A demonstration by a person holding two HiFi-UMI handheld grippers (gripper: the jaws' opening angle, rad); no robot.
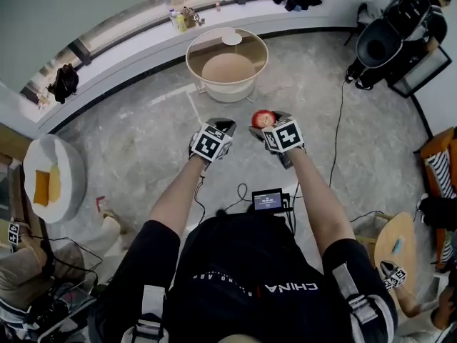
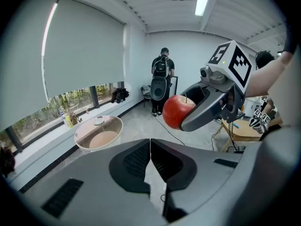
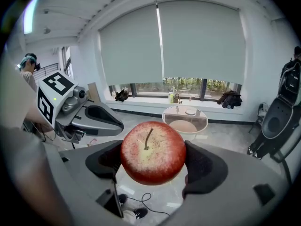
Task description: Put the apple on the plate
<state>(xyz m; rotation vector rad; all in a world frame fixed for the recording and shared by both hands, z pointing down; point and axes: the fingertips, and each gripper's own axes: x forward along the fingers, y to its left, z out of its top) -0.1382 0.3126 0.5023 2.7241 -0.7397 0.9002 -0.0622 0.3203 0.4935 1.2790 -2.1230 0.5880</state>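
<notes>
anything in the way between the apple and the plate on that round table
Nothing visible does. The right hand-held gripper holds the apple, and only floor lies between it and the round glass table with the small white plate. The left hand-held gripper is off to its side, shut.

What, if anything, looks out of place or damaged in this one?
Nothing stands out. The apple sits squarely between the pads of the right tool, skin unbroken on the side shown. The left tool is shut and empty. The plate lies flat on the round glass table, nothing spilled around it.
</notes>
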